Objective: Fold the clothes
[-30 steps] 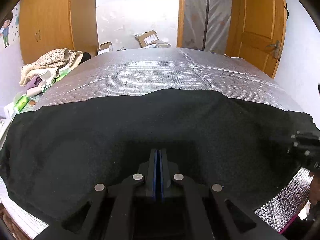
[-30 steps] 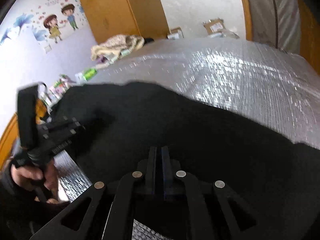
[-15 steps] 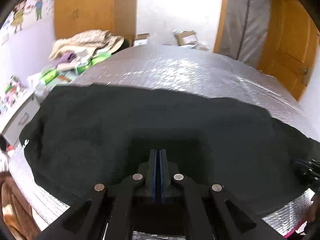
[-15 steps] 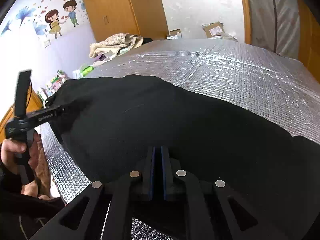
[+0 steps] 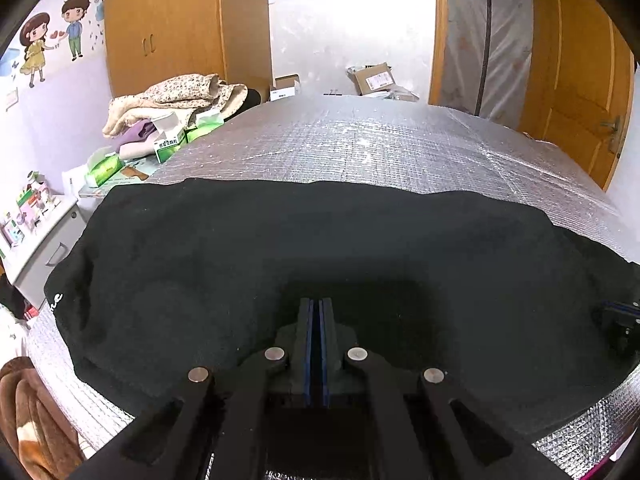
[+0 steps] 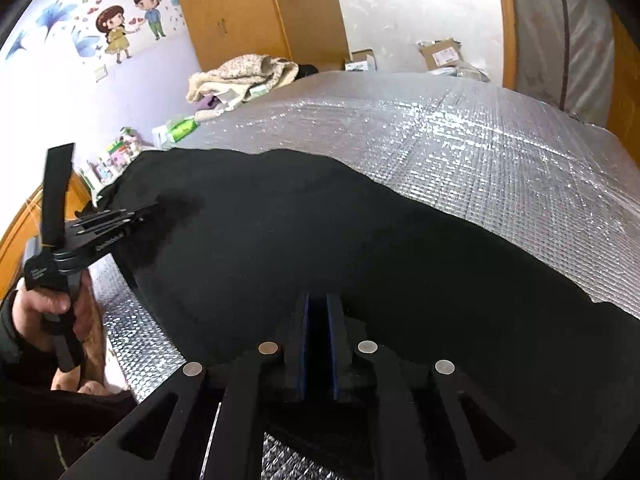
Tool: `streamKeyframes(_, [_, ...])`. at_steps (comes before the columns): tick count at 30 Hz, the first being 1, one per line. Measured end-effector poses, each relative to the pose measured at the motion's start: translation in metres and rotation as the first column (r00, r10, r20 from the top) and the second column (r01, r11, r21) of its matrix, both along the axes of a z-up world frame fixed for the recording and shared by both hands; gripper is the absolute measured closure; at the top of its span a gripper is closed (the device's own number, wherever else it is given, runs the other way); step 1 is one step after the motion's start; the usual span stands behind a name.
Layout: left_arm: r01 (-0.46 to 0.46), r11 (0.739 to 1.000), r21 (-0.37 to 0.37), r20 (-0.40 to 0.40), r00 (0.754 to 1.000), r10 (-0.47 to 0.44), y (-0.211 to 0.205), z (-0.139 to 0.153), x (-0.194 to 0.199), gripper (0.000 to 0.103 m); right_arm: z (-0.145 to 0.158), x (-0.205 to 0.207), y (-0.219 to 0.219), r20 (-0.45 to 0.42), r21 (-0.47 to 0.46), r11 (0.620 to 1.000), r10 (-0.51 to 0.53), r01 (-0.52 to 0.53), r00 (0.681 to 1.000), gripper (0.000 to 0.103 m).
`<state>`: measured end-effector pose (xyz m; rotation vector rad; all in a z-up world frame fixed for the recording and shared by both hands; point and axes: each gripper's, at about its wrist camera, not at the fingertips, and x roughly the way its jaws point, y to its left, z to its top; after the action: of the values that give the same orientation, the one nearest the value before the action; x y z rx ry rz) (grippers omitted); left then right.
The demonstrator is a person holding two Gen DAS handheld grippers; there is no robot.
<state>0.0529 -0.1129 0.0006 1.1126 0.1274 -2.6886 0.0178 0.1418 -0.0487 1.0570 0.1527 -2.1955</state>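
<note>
A black garment (image 5: pixel 280 248) lies spread across the near part of a silver quilted surface (image 5: pixel 360 144); it also shows in the right wrist view (image 6: pixel 320 232). My left gripper (image 5: pixel 316 304) is shut, its fingers pressed together low over the garment's near edge; whether cloth is pinched between them is not clear. In the right wrist view it (image 6: pixel 148 212) reaches onto the garment from the left, held by a hand. My right gripper (image 6: pixel 320 300) has its jaws a narrow gap apart over the black cloth. It shows dimly at the right edge of the left wrist view (image 5: pixel 616 316).
A heap of blankets, tissue packs and boxes (image 5: pixel 172 112) sits at the far left beside a white cabinet (image 5: pixel 44 236). Wooden wardrobes (image 5: pixel 160 24) and a door (image 5: pixel 580 80) stand behind. Cardboard boxes (image 5: pixel 372 78) lie at the far end. A brown blanket (image 5: pixel 28 412) lies near left.
The left gripper's view swung from facing straight across to looking more leftward and from higher; the garment now lies flatter and wider. The right gripper's jaws parted slightly.
</note>
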Motion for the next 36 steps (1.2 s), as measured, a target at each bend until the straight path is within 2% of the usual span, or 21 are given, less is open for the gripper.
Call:
streamKeyframes(6, [-0.003,1.0,-0.006,-0.005,1.0,0.002,0.001,-0.001,-0.002,0.101,-0.004,-0.01,0.003,0.036,-0.017,1.0,-0.016,0.017,0.999,0.095])
streamKeyframes(13, [-0.013,0.999,-0.034,0.005,1.0,0.013,0.005,-0.001,-0.008,0.101,-0.005,-0.017,0.005,0.036,-0.02,1.0,-0.019,0.02,0.999,0.096])
streamKeyframes(16, [-0.004,1.0,-0.012,0.004,1.0,0.004,0.002,0.0,-0.007,0.101,-0.006,-0.016,0.005,0.028,-0.022,1.0,-0.019,0.02,0.999,0.096])
streamKeyframes(18, [0.005,0.999,0.049,0.003,1.0,-0.006,-0.009,0.002,-0.003,0.101,-0.006,-0.015,0.005,0.021,-0.023,1.0,-0.019,0.019,1.0,0.096])
streamKeyframes(20, [-0.024,0.994,0.111,-0.006,1.0,0.025,-0.027,0.005,0.003,0.101,-0.006,-0.014,0.006,0.017,-0.025,1.0,-0.018,0.018,1.0,0.096])
streamKeyframes(25, [-0.205,0.975,0.086,-0.03,0.978,0.208,-0.082,0.012,0.023,0.101,-0.008,-0.015,0.008,0.023,-0.046,0.999,-0.016,0.017,1.0,0.095])
streamKeyframes(27, [-0.24,0.965,0.107,-0.03,0.969,0.245,-0.107,0.01,0.028,0.102,-0.008,-0.015,0.009,0.026,-0.053,0.998,-0.015,0.016,1.0,0.095])
streamKeyframes(29, [-0.22,0.963,0.157,-0.028,0.974,0.227,-0.121,0.006,0.032,0.102,-0.009,-0.015,0.009,0.03,-0.059,0.998,-0.014,0.015,0.999,0.095])
streamKeyframes(36, [-0.213,0.967,0.141,-0.046,0.974,0.222,-0.117,0.009,0.047,0.102,-0.009,-0.014,0.009,0.032,-0.064,0.998,-0.015,0.017,0.999,0.095])
